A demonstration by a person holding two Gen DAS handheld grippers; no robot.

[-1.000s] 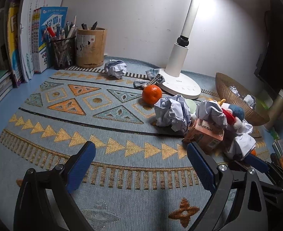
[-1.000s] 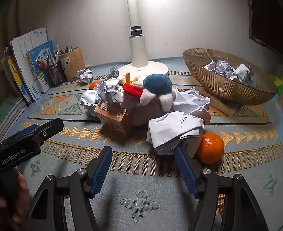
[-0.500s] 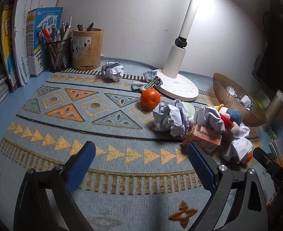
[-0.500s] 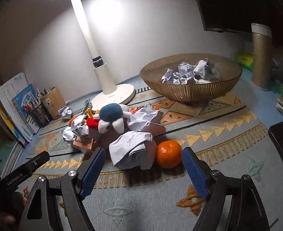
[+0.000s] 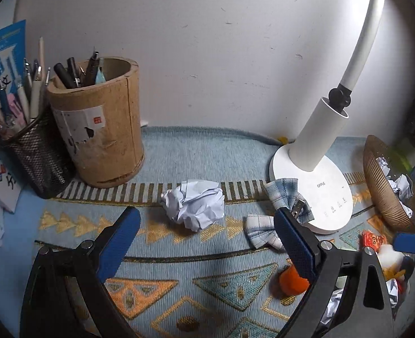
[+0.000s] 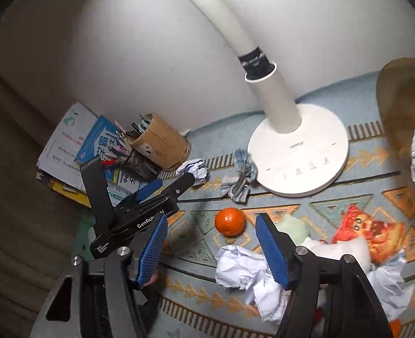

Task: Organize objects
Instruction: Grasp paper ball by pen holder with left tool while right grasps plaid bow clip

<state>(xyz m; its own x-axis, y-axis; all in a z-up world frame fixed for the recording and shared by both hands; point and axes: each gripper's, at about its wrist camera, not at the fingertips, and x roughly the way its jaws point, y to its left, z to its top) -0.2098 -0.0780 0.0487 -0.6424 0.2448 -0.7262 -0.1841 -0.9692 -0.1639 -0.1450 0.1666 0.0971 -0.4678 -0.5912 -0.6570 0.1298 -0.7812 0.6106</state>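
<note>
My left gripper (image 5: 206, 224) stands open just above the patterned mat, and a crumpled paper ball (image 5: 194, 204) lies right ahead of its blue fingertips, touching neither. My right gripper (image 6: 211, 221) hovers over a heap of crumpled paper (image 6: 244, 270) and a red plush toy (image 6: 371, 231). Its jaws are closing, with nothing pressed between the pads. An orange (image 6: 230, 221) sits on the mat beyond them, apart from both. The same orange (image 5: 292, 281) shows behind my left gripper's right finger. A woven basket (image 6: 396, 107) at the right holds paper balls.
A cardboard pen holder (image 5: 100, 129) and a mesh pen cup (image 5: 35, 152) stand at the back left, with books beside them. The white lamp base (image 5: 320, 191) sits back right, a plaid cloth bow (image 5: 278, 211) against it. The wall is close behind.
My left gripper has moved forward across the mat to the paper ball by the pen holders. My right gripper has swung left from the front orange, over the heap, and its jaws have narrowed.
</note>
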